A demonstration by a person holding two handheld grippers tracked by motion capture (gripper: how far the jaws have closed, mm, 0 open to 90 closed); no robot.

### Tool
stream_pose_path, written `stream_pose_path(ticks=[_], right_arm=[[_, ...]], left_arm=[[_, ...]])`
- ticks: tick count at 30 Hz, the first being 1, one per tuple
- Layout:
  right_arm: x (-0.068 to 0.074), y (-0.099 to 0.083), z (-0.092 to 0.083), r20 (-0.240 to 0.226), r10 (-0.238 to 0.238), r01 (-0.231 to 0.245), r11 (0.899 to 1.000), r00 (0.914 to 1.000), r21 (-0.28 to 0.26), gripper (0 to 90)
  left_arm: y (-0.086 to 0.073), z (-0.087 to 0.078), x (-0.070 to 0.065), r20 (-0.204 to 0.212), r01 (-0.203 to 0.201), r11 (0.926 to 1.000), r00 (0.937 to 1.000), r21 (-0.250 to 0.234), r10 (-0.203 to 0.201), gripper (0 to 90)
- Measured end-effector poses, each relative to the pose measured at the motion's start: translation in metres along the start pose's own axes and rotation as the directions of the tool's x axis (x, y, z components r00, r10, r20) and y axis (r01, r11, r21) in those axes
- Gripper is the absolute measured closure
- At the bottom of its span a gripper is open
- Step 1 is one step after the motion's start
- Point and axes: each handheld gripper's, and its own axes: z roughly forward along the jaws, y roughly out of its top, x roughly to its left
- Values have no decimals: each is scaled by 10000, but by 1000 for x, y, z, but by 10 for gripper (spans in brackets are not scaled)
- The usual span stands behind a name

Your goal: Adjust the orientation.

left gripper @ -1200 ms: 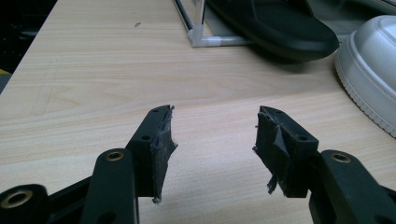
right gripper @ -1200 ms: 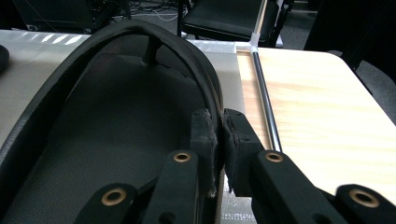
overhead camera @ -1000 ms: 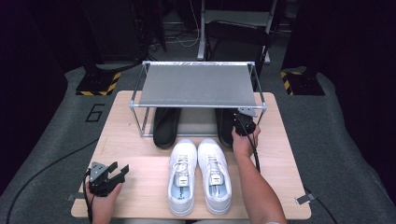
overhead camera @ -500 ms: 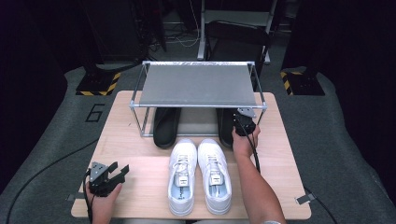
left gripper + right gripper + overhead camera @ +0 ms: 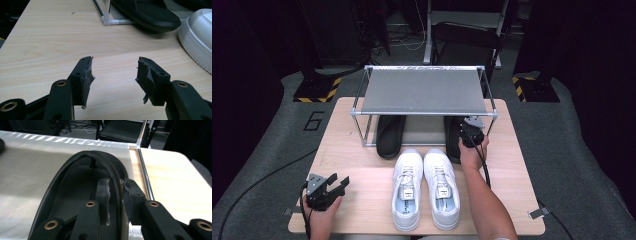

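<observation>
A black slipper (image 5: 453,139) lies under the right side of the metal shoe rack (image 5: 422,92). My right gripper (image 5: 469,127) reaches in at it. In the right gripper view the slipper (image 5: 75,177) has its side rim between the jaws of that gripper (image 5: 115,183). Those jaws have just been opening, and the pads stand slightly off the rim. A second black slipper (image 5: 389,135) lies under the rack's left side. My left gripper (image 5: 338,180) rests open near the table's front left corner, with nothing between its jaws (image 5: 115,72).
A pair of white sneakers (image 5: 424,187) stands side by side at the front middle of the wooden table (image 5: 347,135), toes toward the rack. One sneaker's toe (image 5: 200,37) and the left slipper (image 5: 147,12) lie ahead of my left gripper. Dark floor surrounds the table.
None of the hands or shoes has visibly shifted in the high view.
</observation>
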Motion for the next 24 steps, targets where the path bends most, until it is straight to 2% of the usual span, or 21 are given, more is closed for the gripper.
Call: stream_pose_path(ticks=[1,3,6,10,11,12,13,14,18,22,23,24], right_arm=[[-1,-1,0,-71,-48,48,10000,10000,14,732],[-1,-5,-2,-149,262,-260,9996,9995,105,717],[-3,-12,0,-189,79,-73,9993,9998,356,692],[-7,-16,2,-191,94,-84,9984,9998,554,725],[-7,-16,2,-143,256,-248,9982,9996,539,754],[-8,-16,3,-171,57,-47,9983,9998,578,762],[-8,-16,3,-177,206,-197,9985,9996,506,768],[-9,-16,4,-126,45,-38,9986,9999,527,772],[-7,-16,4,-54,244,-240,9979,9997,596,772],[-9,-17,2,-156,449,-438,9968,9989,672,756],[-10,-17,2,-162,324,-312,9970,9993,711,753],[-9,-17,1,-135,425,-412,9956,9990,841,746]], left_arm=[[0,0,0,2,11,10000,10000,5,-11,456],[0,0,-1,-74,39,9999,10000,-129,-40,457],[0,0,-1,4,-49,10000,10000,29,49,457],[0,1,-3,8,-45,10000,10000,67,45,456],[0,2,-3,18,-68,9999,10000,82,68,456],[0,3,-3,-32,-55,10000,10000,-59,54,456],[0,3,-3,-24,-69,10000,10000,-7,69,457],[0,3,-3,-57,-45,10000,10000,-36,45,457],[0,2,-1,-2,-45,9999,10000,111,45,456],[0,2,-1,-64,-7,10000,10000,-19,7,456],[-1,3,-1,-66,14,9999,10000,-103,-15,456],[0,1,-1,-15,-8,10000,10000,44,8,457]])
